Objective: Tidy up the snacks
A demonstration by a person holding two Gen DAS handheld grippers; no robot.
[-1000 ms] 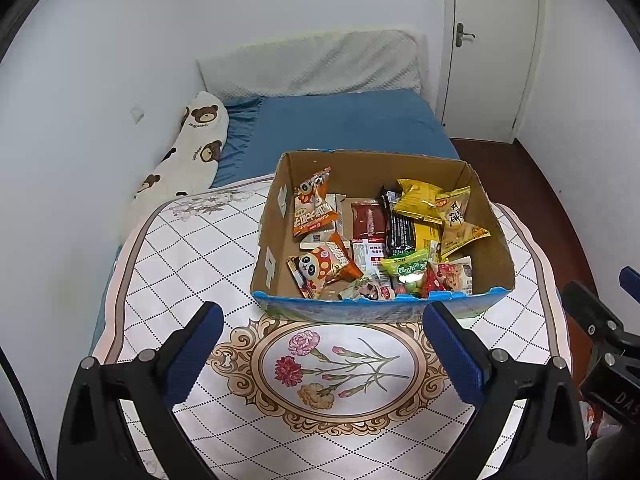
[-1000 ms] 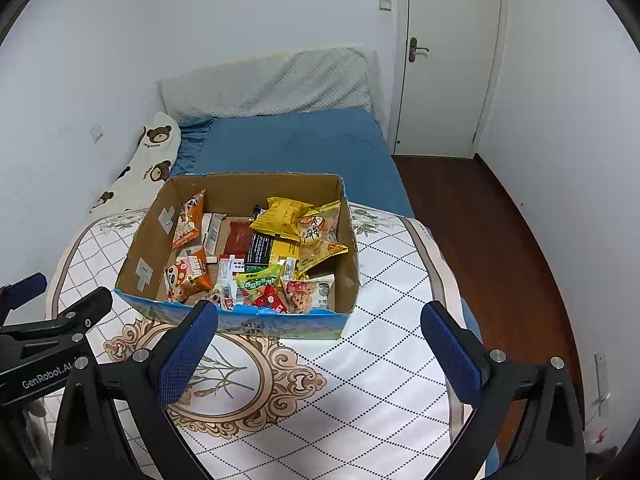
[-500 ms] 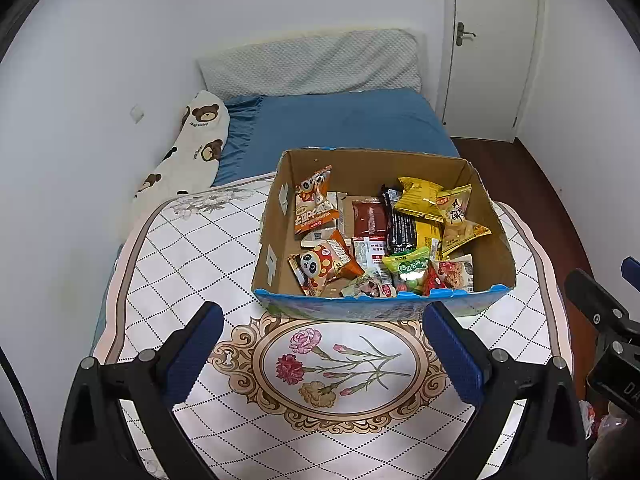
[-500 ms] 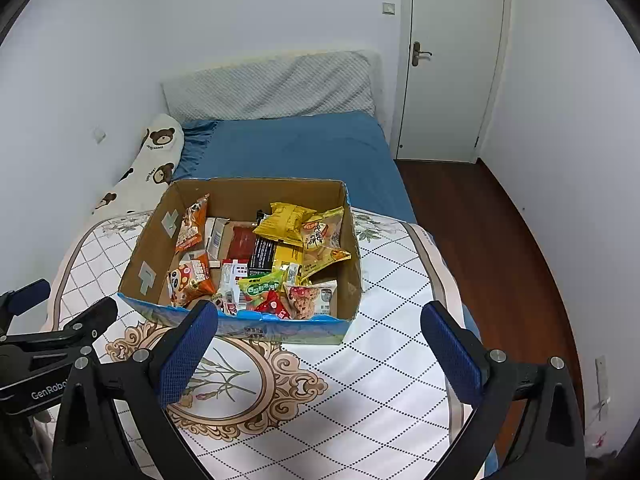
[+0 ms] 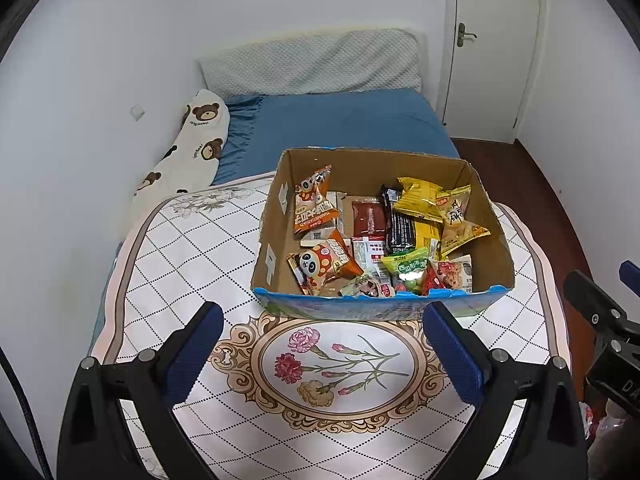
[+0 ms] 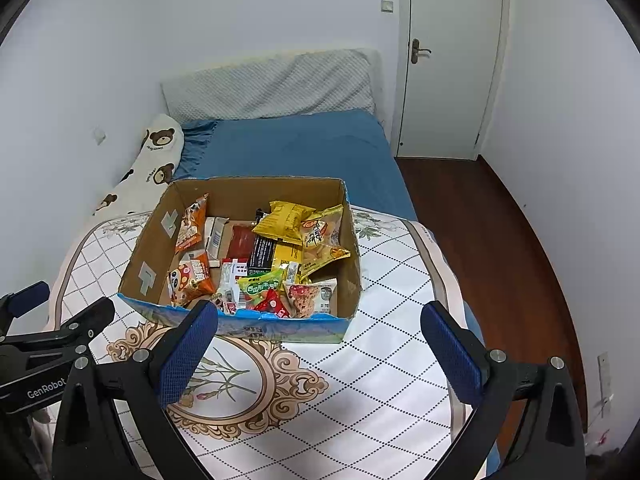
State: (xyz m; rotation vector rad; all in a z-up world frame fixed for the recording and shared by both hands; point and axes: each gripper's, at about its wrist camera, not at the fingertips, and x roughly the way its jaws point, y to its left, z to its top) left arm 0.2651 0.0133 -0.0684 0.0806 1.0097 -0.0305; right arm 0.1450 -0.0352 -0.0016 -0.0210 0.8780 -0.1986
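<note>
An open cardboard box (image 5: 276,216) (image 6: 154,240) stands on a table covered by a floral diamond-patterned cloth (image 5: 192,256) (image 6: 392,280). Inside lie several snack packets: orange panda bags (image 5: 320,264) (image 6: 188,276), yellow bags (image 5: 418,198) (image 6: 284,220), a green packet (image 5: 406,266) (image 6: 262,286) and a red one (image 5: 368,216). My left gripper (image 5: 320,354) hovers open above the cloth, just in front of the box. My right gripper (image 6: 320,350) is open too, in front of the box's right half. Neither holds anything.
Behind the table lies a bed with a blue sheet (image 5: 344,124), a grey headboard cushion (image 5: 312,64) and a bear-print pillow (image 5: 192,148). A white door (image 6: 452,60) and brown floor (image 6: 500,240) are on the right. Each gripper shows at the edge of the other's view.
Both grippers have drawn back and up slightly, so the box sits a little farther off. Jaws stay open and nothing in the box has moved.
</note>
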